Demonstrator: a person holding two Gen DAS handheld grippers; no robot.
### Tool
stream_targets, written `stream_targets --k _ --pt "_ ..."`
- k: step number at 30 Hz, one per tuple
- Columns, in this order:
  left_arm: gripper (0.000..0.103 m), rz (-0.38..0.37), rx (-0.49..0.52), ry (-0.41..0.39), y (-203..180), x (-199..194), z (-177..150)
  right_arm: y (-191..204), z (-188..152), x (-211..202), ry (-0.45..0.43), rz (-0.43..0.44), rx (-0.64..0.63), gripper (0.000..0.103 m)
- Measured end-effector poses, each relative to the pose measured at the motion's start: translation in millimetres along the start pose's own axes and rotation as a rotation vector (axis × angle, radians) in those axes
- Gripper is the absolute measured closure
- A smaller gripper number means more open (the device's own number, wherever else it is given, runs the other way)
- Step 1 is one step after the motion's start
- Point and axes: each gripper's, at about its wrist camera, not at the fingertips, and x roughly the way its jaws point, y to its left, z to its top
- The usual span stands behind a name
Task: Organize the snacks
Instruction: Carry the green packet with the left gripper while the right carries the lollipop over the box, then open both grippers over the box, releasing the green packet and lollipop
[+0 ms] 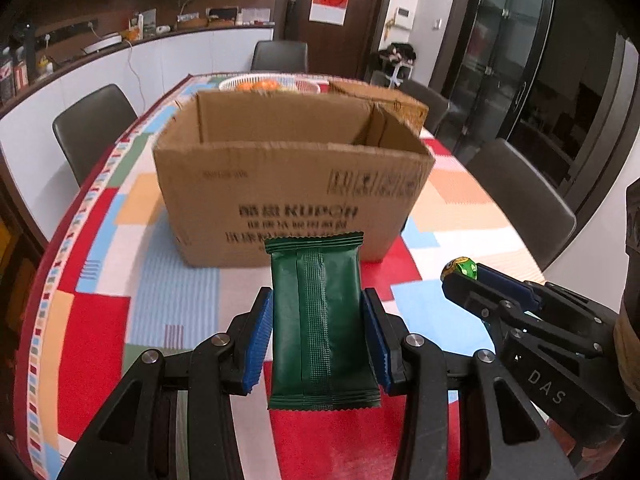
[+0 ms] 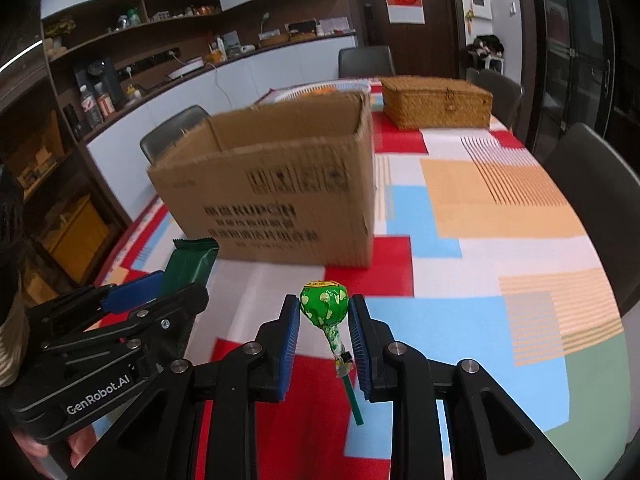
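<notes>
left gripper: clamped on green packet, long axis pointing ahead
right gripper: clamped on lollipop
box: open-topped, straight ahead, nearer the left gripper

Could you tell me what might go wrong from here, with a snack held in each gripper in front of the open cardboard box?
1. The right gripper pinches only the round head of the green lollipop, its stick hanging free; it could slip or swivel out.
2. The left gripper holds the dark green snack packet by its soft edges; it may buckle.
3. The grippers sit close together and might collide at the cardboard box.
</notes>
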Motion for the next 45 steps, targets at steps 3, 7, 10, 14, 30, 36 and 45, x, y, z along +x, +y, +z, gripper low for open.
stream_targets --k 3,7,10,14,30,36,45 --pt "0.060 -0.009 0.001 -0.031 3 -10 8 8 9 -7 -0.029 0.003 -0.014 0.076" --pt "0.060 -0.013 0.008 -0.078 8 -25 20 17 26 -16 -0.072 0.010 -0.030 0.076" --pt "0.060 -0.012 0.012 -0.110 13 -33 32 23 39 -21 -0.101 0.011 -0.045 0.076" --pt "0.060 0.003 0.017 -0.151 17 -43 51 29 57 -27 -0.141 0.015 -0.051 0.076" --pt "0.060 0.043 0.075 -0.212 32 -44 133 44 134 -15 -0.187 0.058 -0.084 0.076" --pt "0.060 0.045 0.076 -0.156 41 -21 161 50 160 5 -0.136 0.060 -0.103 0.076" --pt "0.058 0.068 0.101 -0.071 43 21 176 49 179 38 -0.074 0.025 -0.119 0.076"
